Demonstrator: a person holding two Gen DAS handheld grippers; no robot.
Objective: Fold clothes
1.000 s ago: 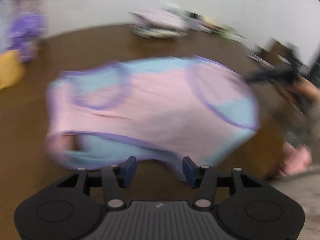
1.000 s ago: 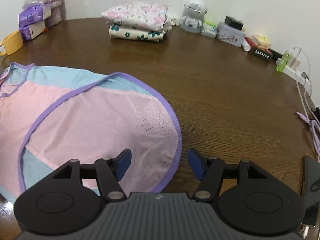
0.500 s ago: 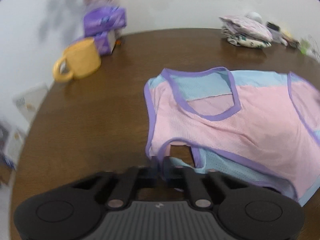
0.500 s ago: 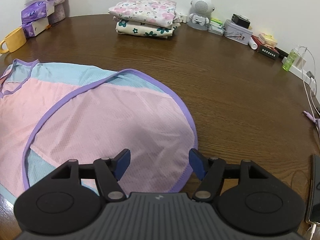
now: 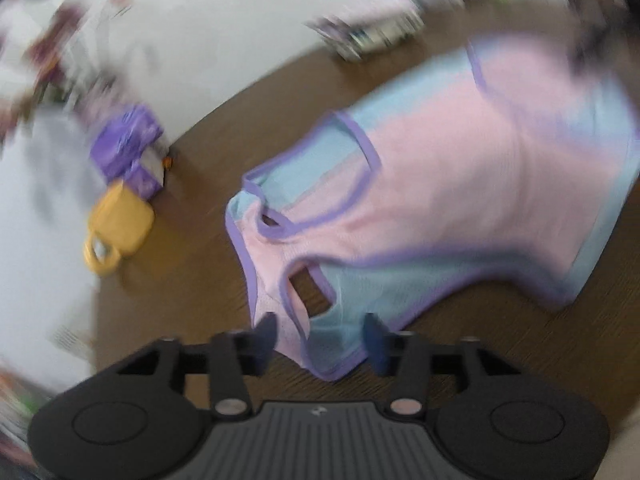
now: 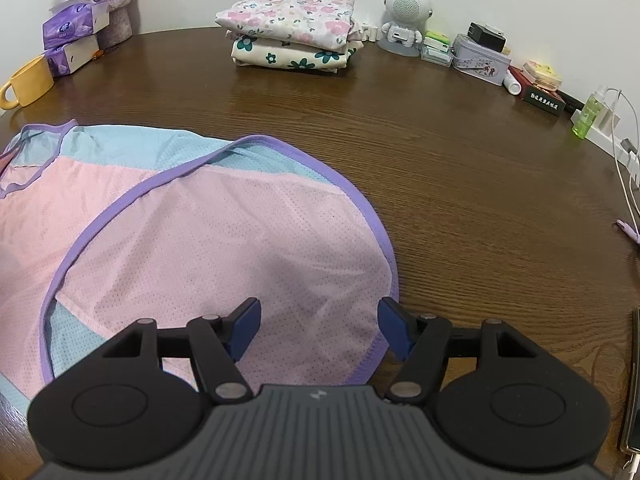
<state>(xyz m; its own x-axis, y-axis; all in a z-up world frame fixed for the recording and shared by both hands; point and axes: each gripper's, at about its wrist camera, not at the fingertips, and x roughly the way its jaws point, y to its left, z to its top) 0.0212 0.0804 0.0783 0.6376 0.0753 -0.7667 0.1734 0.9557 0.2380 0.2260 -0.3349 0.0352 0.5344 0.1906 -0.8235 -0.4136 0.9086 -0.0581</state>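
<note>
Our left gripper (image 5: 320, 338) is opening, vest (image 5: 460, 184) corner between its jaws; right gripper (image 6: 319, 330) gapes over the hem.

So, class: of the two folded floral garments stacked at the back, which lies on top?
The pink-flowered garment lies on top; the cream one with dark green flowers sits beneath it.

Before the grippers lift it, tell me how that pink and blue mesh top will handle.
The pink and blue mesh top is probably floppy: it lies flat with soft wrinkles and curling purple trim, so it should sag from any single pinch. It looks light, being thin perforated fabric. On the smooth wooden table it may slide and bunch rather than stay put when pushed.
</note>
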